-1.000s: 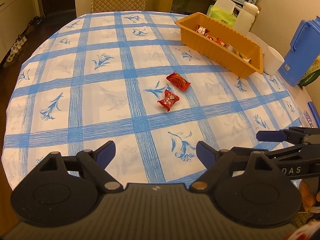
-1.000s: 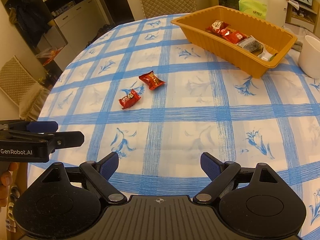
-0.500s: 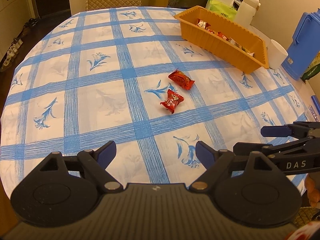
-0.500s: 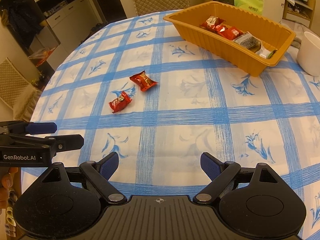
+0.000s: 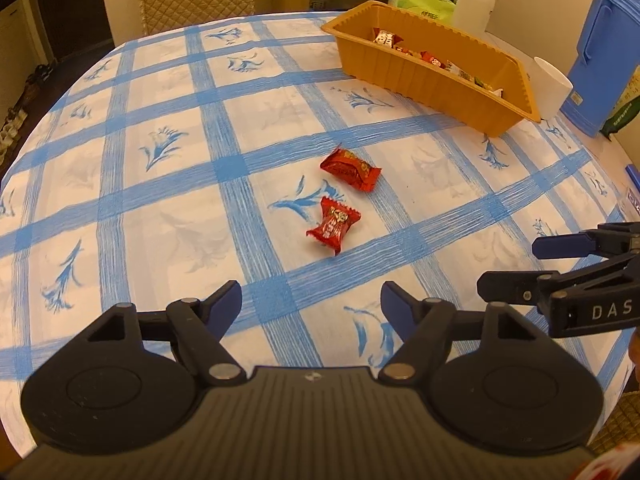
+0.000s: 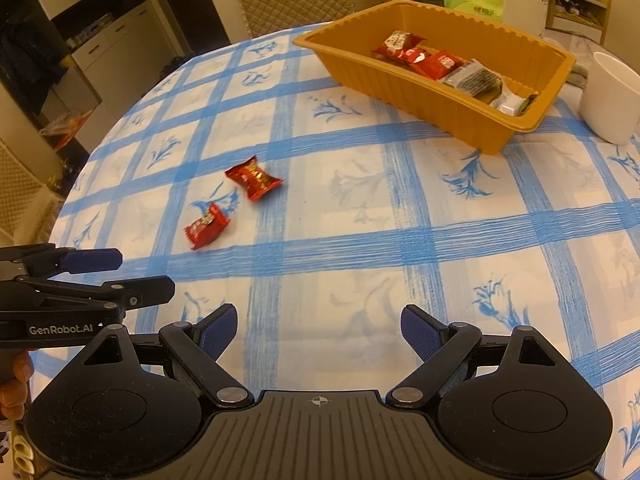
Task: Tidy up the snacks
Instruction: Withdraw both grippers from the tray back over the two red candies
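Both wrist views have drawn closer to the two red sweets than a second ago, and the left hand-held gripper (image 5: 311, 300) has narrowed from its widest spread; its jaws are closing now with nothing between them, only bare tablecloth. It tilts steeply down toward the bench (image 5: 168, 216), and the nearer wrapped candy (image 5: 334, 225) lies just ahead of its fingertips, slightly right of the line between them. The right hand-held gripper (image 6: 318, 330) hangs released beside it, jaws spread wide and empty, angled down at a similar slope, with the same candy (image 6: 207, 226) well off to its left. These sweets look feather-light, in crinkly, slippery foil twisted at both ends, so a pinch on a flared end would probably slide off or just crumple the wrapper; the firmer middle of the body seems the better hold, taken across its short width. Lying flat on soft cloth, a sweet could skid away if only one pad reaches it first. Just beyond lies the second red candy (image 5: 349, 169), close to the first but not touching it. Farther back stands the orange tray (image 6: 404, 92), already holding several wrapped snacks, with a white cup (image 6: 610, 98) beside its right end.
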{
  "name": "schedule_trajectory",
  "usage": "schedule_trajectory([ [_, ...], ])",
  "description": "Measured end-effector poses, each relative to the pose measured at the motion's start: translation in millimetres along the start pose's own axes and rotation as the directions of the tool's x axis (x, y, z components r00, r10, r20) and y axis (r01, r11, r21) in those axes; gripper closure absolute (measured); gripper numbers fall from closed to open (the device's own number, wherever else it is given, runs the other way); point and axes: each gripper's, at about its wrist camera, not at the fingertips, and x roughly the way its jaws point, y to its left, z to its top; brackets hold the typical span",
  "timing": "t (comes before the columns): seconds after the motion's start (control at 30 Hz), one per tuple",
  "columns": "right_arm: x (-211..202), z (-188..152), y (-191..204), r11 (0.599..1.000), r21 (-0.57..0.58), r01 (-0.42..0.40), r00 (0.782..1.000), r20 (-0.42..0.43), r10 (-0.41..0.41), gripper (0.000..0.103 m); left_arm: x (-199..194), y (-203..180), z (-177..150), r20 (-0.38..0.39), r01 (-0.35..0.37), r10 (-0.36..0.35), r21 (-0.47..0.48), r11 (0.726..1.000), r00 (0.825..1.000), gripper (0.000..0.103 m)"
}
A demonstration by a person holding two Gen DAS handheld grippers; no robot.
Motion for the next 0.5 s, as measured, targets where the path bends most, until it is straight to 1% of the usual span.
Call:
schedule_trajectory([
  [0.17, 0, 4, -6, 1.000, 0.020, 0.011, 1.000, 0.011, -0.011, 0.015, 10, -4, 9, 0.024, 0.011, -0.012, 0.055, 0.998, 1.000, 0.039],
  [0.3, 0, 5, -12, 0.999, 0.040, 0.020, 1.000, 0.017, -0.020, 0.015, 19, -8, 14, 0.028, 0.013, -0.016, 0.100, 0.995, 0.999, 0.042],
  [0.37, 0, 6, -14, 0.999, 0.048, 0.024, 1.000, 0.018, -0.025, 0.015, 23, -10, 17, 0.027, 0.014, -0.017, 0.119, 0.993, 0.999, 0.049],
  [0.4, 1, 6, -15, 0.998, 0.051, 0.026, 0.999, 0.018, -0.027, 0.015, 25, -11, 19, 0.027, 0.014, -0.018, 0.128, 0.992, 0.999, 0.051],
  [0.5, 1, 6, -18, 0.998, 0.060, 0.031, 0.999, 0.016, -0.032, 0.015, 31, -12, 24, 0.031, 0.016, -0.020, 0.153, 0.988, 0.999, 0.051],
])
